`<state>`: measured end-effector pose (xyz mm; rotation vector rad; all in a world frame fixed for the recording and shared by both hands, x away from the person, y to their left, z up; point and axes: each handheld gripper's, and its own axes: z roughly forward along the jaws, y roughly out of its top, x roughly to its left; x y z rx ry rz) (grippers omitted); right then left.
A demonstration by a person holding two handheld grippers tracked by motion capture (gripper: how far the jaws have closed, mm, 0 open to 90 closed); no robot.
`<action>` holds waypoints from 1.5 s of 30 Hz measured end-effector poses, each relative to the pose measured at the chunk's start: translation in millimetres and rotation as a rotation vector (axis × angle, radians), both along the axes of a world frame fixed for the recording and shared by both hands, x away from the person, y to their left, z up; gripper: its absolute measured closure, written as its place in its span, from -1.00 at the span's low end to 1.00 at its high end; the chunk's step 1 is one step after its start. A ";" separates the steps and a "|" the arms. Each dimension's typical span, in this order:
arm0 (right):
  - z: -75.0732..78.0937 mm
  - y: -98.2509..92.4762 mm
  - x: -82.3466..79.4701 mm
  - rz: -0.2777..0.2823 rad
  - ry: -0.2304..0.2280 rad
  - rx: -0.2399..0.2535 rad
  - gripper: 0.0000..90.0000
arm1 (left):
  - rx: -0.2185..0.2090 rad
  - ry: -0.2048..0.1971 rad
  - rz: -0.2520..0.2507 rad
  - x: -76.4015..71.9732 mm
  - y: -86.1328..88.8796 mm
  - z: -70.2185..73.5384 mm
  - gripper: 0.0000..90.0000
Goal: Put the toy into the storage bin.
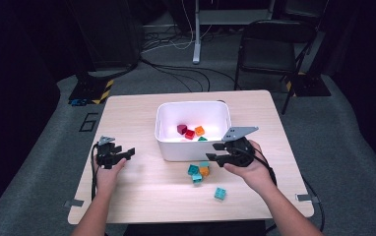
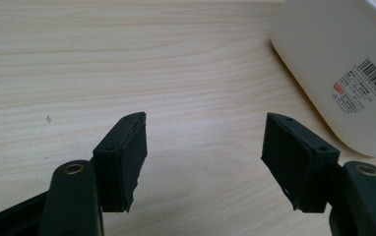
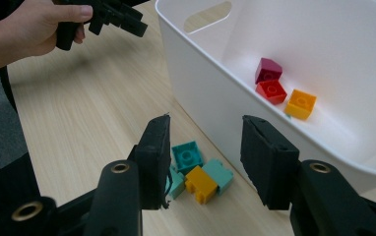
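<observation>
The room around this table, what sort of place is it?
Probably a lab or recording studio: a small wooden table on grey carpet, cables trailing over the floor, a folding chair, and hazard-striped stand bases.

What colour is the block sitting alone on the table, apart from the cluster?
Teal; the lone block shows best in the high view.

White bin (image 1: 166, 129) mid-table, holding dark red, red, orange blocks (image 1: 190, 132). Right gripper (image 1: 217, 152) near bin's front right corner, jaws apart, empty. Teal-orange block cluster (image 1: 199, 171) just below it. Lone teal block (image 1: 220, 193) nearer table edge. Left gripper (image 1: 127, 153) left of bin, jaws apart.
</observation>
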<state>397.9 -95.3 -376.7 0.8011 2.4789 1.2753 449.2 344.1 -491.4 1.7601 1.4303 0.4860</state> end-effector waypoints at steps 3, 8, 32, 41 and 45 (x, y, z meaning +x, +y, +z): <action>-12.5 -4.0 -4.0 -0.011 0.019 0.005 0.21 | -0.001 0.002 0.000 0.0 -0.3 -0.1 -0.26; -30.5 -8.4 -9.0 -0.016 0.031 0.010 0.21 | 0.000 0.001 0.001 -0.1 -0.1 -0.1 -0.26; -98.3 -12.5 -24.1 -0.022 0.073 -0.077 0.22 | -0.001 0.000 0.002 0.3 -1.7 -0.7 -0.26; -114.2 -11.6 -31.3 0.008 0.086 -0.092 0.21 | -0.002 0.005 -0.006 2.6 -3.1 -1.5 -0.26; -116.7 -11.4 -34.9 0.025 0.094 -0.090 0.20 | -0.003 -0.002 -0.004 3.5 -2.9 -1.7 -0.26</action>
